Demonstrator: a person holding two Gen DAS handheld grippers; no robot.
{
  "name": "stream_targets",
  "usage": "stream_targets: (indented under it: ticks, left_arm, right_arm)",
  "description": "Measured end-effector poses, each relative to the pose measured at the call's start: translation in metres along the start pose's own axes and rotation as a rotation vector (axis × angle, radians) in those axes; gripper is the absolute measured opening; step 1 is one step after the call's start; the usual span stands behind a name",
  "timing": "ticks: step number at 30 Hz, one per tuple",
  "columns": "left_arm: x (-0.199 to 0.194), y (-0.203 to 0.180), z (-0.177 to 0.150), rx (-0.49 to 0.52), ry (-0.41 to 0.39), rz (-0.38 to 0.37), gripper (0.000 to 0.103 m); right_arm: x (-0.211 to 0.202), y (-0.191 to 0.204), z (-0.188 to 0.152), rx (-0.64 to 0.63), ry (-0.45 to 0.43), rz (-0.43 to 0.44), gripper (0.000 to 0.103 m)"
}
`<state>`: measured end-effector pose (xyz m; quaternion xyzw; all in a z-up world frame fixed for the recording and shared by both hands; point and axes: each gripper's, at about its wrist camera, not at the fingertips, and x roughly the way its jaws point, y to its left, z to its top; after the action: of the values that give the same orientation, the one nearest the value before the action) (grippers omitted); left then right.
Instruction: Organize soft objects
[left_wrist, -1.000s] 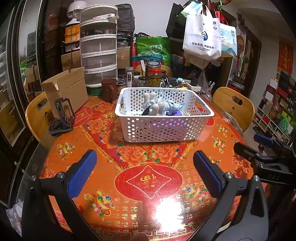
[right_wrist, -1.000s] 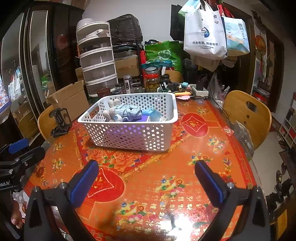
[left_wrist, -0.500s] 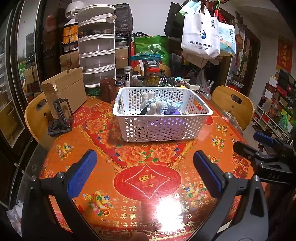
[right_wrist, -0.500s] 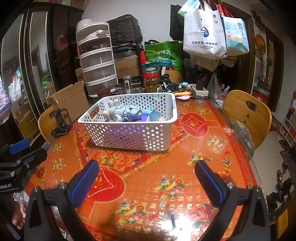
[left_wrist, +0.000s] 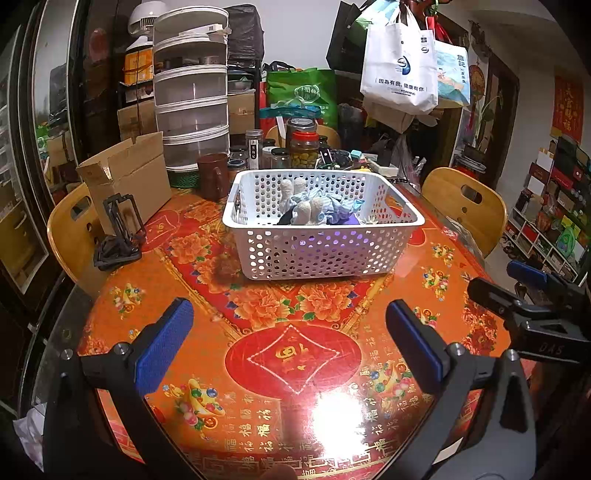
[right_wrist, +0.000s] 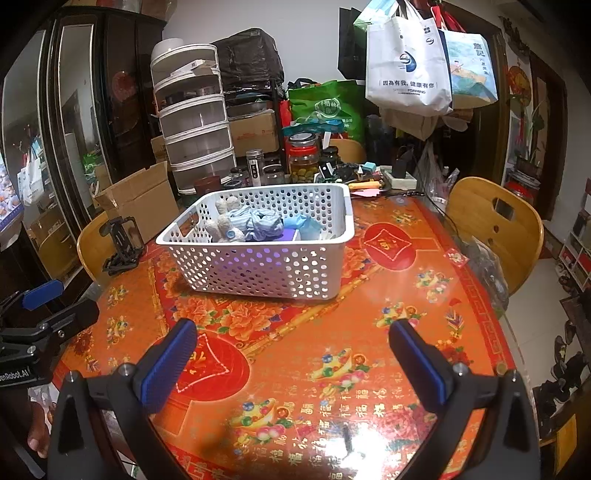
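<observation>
A white perforated basket (left_wrist: 325, 251) (right_wrist: 258, 269) stands on the round red-and-orange table. It holds a pile of soft things (left_wrist: 317, 210) (right_wrist: 255, 223): a cream plush toy, light blue cloth and something purple. My left gripper (left_wrist: 291, 343) is open and empty, above the table's near edge and short of the basket. My right gripper (right_wrist: 295, 358) is open and empty, also short of the basket. Each gripper shows at the side of the other's view, the right one (left_wrist: 532, 291) and the left one (right_wrist: 44, 306).
A black folded stand (left_wrist: 118, 236) and an open cardboard box (left_wrist: 125, 173) sit at the table's left. A brown mug (left_wrist: 212, 175), jars (left_wrist: 304, 147) and stacked clear drawers (left_wrist: 192, 103) crowd the back. Wooden chairs (left_wrist: 465, 206) (right_wrist: 495, 229) flank the table.
Both views shift only slightly; the basket sits a little lower in the left wrist view. Both grippers stay open and empty.
</observation>
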<state>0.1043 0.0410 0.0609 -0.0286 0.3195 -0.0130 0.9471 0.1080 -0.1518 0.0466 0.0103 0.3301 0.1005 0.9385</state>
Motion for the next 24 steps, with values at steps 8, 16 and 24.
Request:
stream_targets:
  ticks: [8,16,24]
  left_arm:
    - [0.0008,0.0008,0.0,0.001,0.001,-0.004,0.103]
    - [0.0009,0.0005,-0.0002,0.001,0.002,-0.004,0.103]
    - [0.0018,-0.0015,-0.0012,0.018,-0.003,0.002,0.103]
  right_arm:
    - [0.0001,-0.0007,0.0,0.002,0.001,0.002,0.103]
    - [0.0002,-0.0001,-0.0012,0.001,0.003,0.0,0.103]
    - [0.0001,0.0,-0.0021,0.001,0.005,0.0,0.103]
